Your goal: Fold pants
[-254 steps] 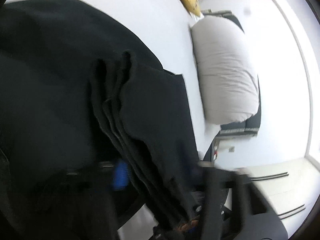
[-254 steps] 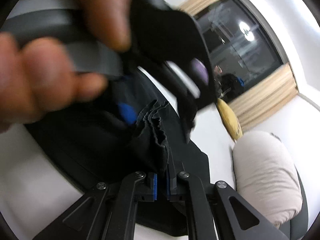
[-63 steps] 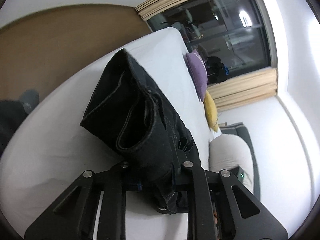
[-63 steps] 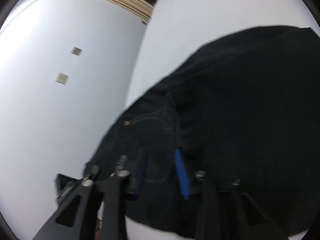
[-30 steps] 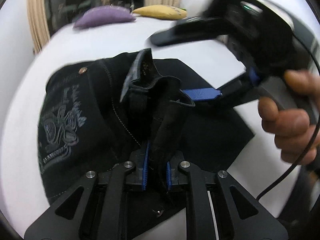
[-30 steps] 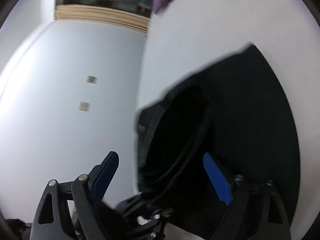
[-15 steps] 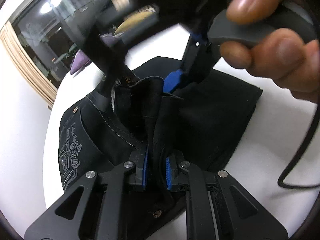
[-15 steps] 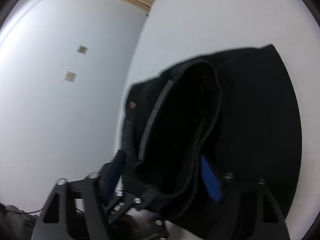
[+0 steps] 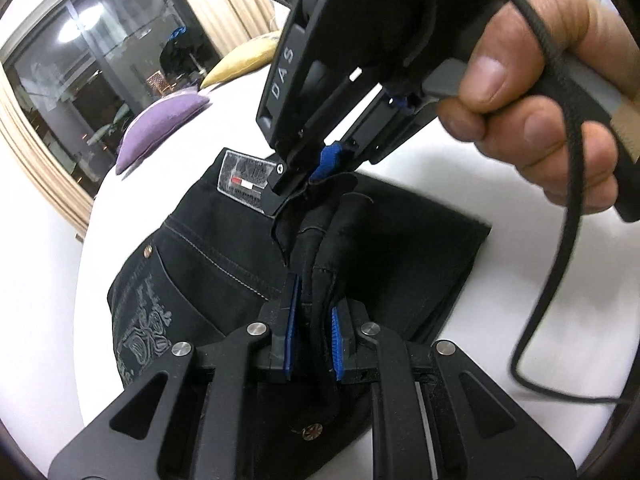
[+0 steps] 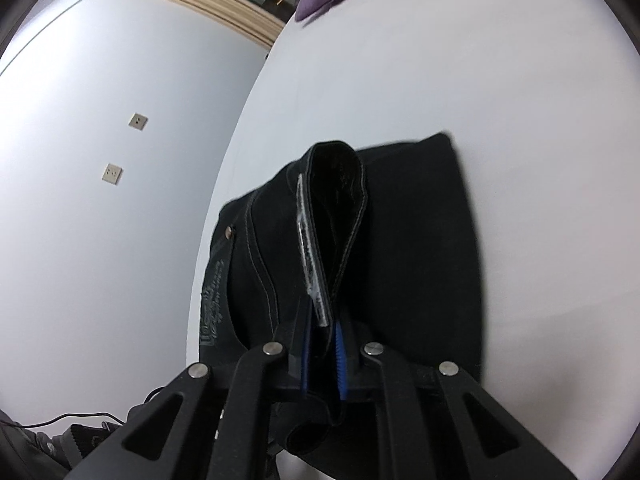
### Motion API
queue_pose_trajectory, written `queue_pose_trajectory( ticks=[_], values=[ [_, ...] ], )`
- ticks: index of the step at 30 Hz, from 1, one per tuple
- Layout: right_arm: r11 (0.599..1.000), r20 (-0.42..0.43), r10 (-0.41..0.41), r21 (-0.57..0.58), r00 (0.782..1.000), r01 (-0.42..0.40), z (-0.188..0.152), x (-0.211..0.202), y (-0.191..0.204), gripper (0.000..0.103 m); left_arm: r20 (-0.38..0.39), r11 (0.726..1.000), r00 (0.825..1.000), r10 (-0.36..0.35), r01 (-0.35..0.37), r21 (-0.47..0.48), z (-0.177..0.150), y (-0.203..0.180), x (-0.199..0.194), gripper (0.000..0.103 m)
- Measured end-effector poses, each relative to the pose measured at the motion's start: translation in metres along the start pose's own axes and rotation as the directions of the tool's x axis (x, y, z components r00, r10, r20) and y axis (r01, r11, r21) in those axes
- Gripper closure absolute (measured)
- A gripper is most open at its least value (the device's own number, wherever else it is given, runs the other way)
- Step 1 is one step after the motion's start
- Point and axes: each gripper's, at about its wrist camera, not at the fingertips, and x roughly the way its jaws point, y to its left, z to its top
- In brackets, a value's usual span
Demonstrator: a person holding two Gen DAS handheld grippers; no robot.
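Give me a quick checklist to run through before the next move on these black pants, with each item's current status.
1. Left gripper clamped on the pants waistband: ok.
2. Right gripper has just been closing on the waistband, fabric between its pads: ok.
3. Both grippers hold the same bunched edge: ok.
4. Rest of the pants lying flat on the white bed: ok.
5. Cable clear of the fabric: cannot tell.
6. Purple cushion out of the way: ok.
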Motion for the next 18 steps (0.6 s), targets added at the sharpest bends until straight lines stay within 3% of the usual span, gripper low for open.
queue_pose_trajectory(
  ticks=[9,13,16,18],
  values=[
    [0.996,0.056,0.001,0.089,0.998,-0.006,-0.01,-0.016,-0.026,0.092,0.014,0.998,0.999,-0.045,0.045,0.042,0.008,-0.006,-0.005,0.091],
    [0.994,0.057,-0.004,0.11,0.998,-0.002,-0.011,-0.006,-0.039,0.092,-0.03,0.996,0.995,-0.092,0.091,-0.005,-0.004,0.002,0.017,0.09],
    [0.987,0.089,0.041,0.152,0.995,-0.054,-0.021,-0.009,-0.052,0.091,-0.013,0.991,0.991,-0.13,0.13,-0.043,-0.008,0.009,0.013,0.09],
    [0.986,0.105,0.053,0.151,0.993,-0.069,-0.025,-0.013,-0.053,0.088,-0.007,0.972,0.979,-0.201,0.199,-0.124,-0.011,0.026,0.005,0.088]
  ],
)
